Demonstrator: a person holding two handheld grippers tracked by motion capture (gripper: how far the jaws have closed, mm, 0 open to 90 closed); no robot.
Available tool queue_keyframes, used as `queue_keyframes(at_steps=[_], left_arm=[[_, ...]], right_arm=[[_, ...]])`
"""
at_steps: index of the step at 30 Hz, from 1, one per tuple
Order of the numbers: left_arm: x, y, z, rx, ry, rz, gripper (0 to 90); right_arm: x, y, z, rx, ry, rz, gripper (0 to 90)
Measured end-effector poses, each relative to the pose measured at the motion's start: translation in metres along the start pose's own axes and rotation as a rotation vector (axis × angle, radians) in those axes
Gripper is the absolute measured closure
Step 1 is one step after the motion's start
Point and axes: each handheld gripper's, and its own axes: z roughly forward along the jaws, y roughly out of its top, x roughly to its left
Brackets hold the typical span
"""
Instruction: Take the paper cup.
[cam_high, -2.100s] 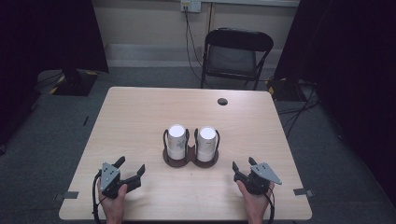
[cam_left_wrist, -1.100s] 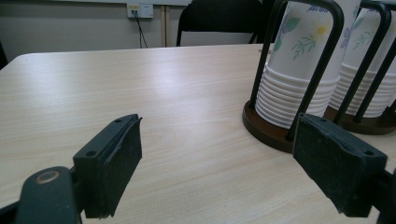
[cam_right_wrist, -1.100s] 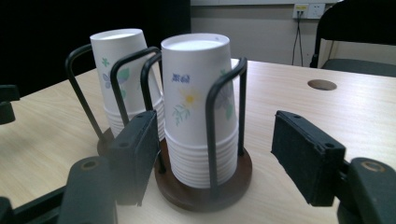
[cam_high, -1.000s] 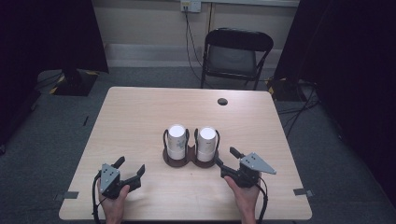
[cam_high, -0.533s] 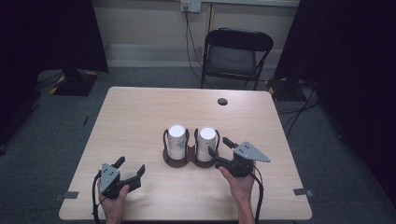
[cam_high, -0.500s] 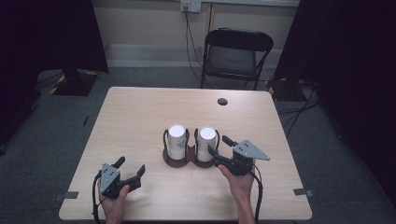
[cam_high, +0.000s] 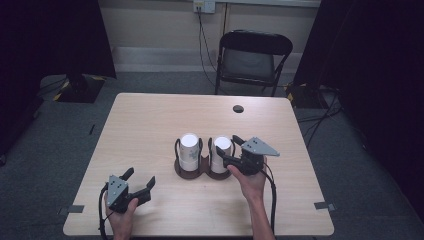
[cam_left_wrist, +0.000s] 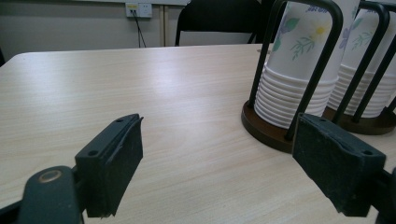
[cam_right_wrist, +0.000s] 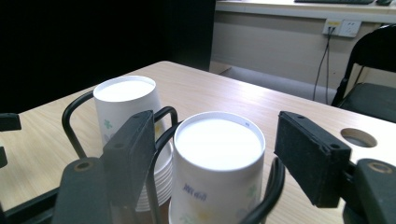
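With the right tongs (cam_right_wrist: 212, 161) spread wide around the top of the right stack of inverted white floral paper cups (cam_right_wrist: 217, 172), jaws on either side and not touching, the main risk is squeezing too low and catching several nested cups at once. Both stacks sit in a dark brown two-ring holder with black wire loops (cam_high: 201, 167) mid-counter (cam_high: 150, 125); a jaw could snag a loop and drag the holder. Thin cup walls may crush. Left stack of cups (cam_high: 189, 151) is just beside it. Left tongs (cam_high: 140, 184) rest open and empty near the counter's front edge.
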Motion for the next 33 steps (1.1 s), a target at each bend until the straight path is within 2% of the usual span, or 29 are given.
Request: queue_keyframes(at_steps=[5,13,21,28,33], left_arm=[[0.0,0.0,0.0,-0.003,-0.001,0.002,16.3],[0.0,-0.001,-0.001,-0.014,-0.001,-0.001,16.4],[0.001,-0.001,-0.002,-0.021,-0.002,-0.009,16.5],[0.001,-0.001,-0.002,-0.021,-0.004,-0.008,15.9],[0.001,-0.001,-0.001,-0.017,-0.009,-0.002,16.0]], right_arm=[[-0.003,0.001,0.015,0.031,0.008,-0.002,26.3],[-0.003,-0.001,0.025,0.044,0.006,-0.001,26.3],[-0.004,-0.003,0.03,0.067,0.002,-0.006,29.2],[-0.001,-0.004,0.033,0.091,-0.01,-0.038,34.5],[-0.002,-0.005,0.033,0.087,-0.01,-0.04,35.0]])
